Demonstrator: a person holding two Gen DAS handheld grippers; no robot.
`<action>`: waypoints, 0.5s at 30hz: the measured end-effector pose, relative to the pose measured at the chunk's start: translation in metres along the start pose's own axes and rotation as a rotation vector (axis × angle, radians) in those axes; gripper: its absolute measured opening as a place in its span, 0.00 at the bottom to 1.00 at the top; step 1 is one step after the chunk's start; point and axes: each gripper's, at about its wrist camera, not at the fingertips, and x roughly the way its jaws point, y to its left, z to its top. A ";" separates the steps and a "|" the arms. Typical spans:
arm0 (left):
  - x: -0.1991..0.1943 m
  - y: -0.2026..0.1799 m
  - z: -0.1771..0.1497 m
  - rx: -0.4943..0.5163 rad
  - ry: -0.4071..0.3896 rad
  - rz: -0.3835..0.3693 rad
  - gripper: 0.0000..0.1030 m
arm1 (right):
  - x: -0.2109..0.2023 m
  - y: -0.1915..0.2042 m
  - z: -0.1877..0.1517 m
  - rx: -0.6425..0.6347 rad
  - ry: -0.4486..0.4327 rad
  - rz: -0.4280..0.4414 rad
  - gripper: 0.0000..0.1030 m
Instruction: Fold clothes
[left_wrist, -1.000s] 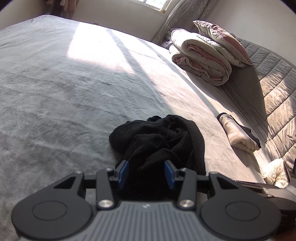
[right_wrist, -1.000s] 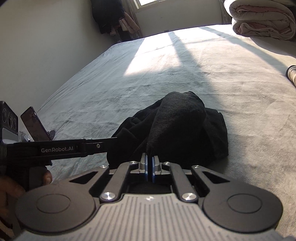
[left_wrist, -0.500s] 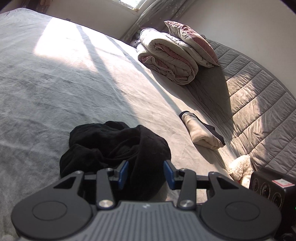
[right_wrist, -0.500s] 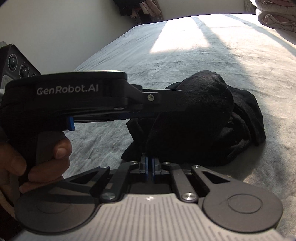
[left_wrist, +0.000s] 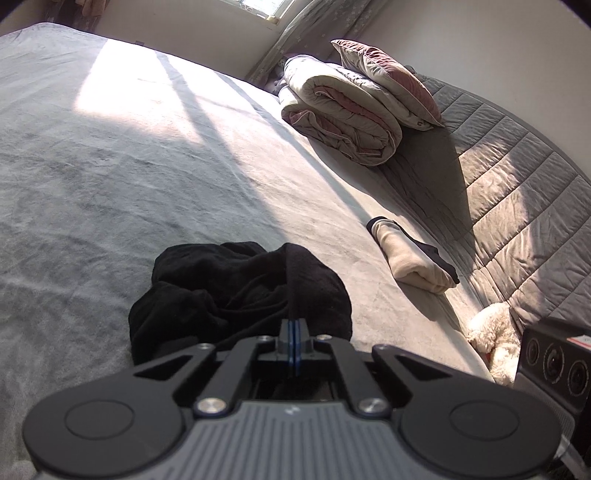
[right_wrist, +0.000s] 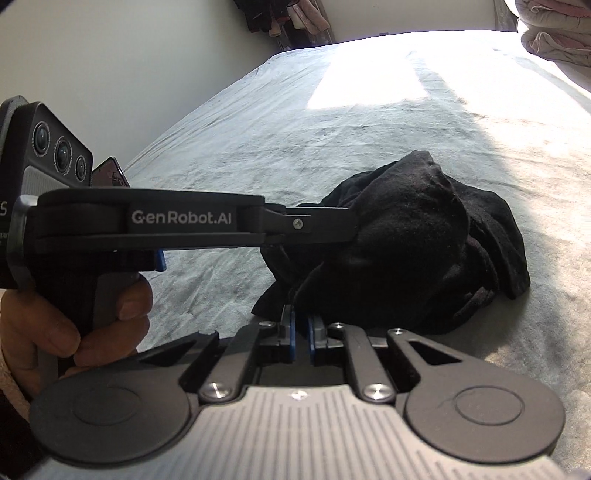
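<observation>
The left gripper (left_wrist: 294, 341) has its jaws pressed together on a fold of the black garment (left_wrist: 236, 291), bunched on the bed (left_wrist: 147, 166) — while the right gripper (right_wrist: 301, 338) is opening its jaws, cloth at their tips. Best lift slowly and find an edge. Beyond lies a folded cream garment (left_wrist: 410, 258).

Hard window sunlight, blown-out patch on bed (left_wrist: 122, 88); deep shadows near; fisheye bending edges; sharp focus.
</observation>
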 end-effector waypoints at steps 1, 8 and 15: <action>-0.001 0.000 -0.001 0.002 0.000 0.004 0.00 | -0.003 -0.002 0.000 0.005 -0.001 -0.004 0.13; -0.007 0.001 -0.006 0.012 0.006 0.014 0.00 | -0.034 -0.021 0.003 0.060 -0.095 -0.052 0.50; -0.007 -0.008 -0.021 0.080 0.065 -0.009 0.00 | -0.045 -0.034 0.010 0.105 -0.172 -0.070 0.50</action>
